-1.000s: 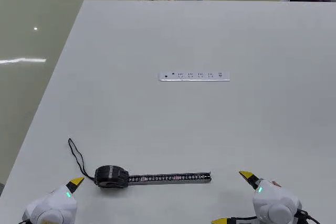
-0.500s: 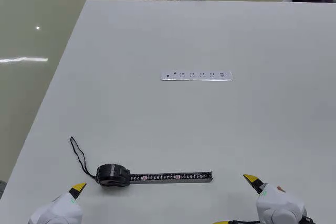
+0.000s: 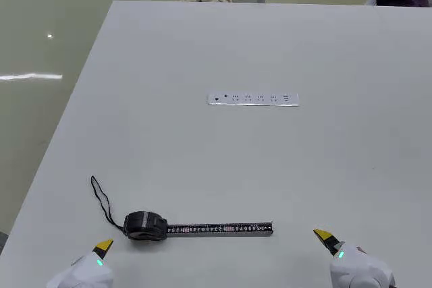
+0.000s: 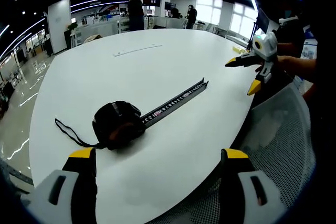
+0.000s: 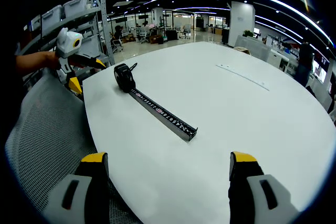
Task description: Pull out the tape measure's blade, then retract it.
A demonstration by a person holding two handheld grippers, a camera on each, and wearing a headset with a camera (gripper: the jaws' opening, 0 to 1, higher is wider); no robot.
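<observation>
**Blade out and lying free; both grippers drawn back**

The tape measure (image 3: 145, 224) lies on the white table (image 3: 270, 45) at about 7 o'clock in the head view. Its blade (image 3: 219, 228) is pulled out flat from the black case toward 3 o'clock. The wrist strap (image 3: 101, 200) trails off from the case toward 11 o'clock. A white power strip (image 3: 252, 99) sits well apart, up at 12 o'clock from the blade.

Over the last second both grippers have slid back toward the near edge, while the case and blade have kept their place and the blade its length. The left gripper (image 4: 157, 153) now sits at about 8 o'clock from the case, jaws spread wide and holding nothing. The right gripper (image 5: 168, 156) sits at about 4 o'clock from the blade's end hook, jaws likewise wide and empty. Neither touches the tape.

By this, the pull-out looks done, and the blade appears to hold its extension with no grip on it, perhaps by a lock. Retraction is still to come. It likely calls for steadying the case and freeing or feeding the blade back in.
</observation>
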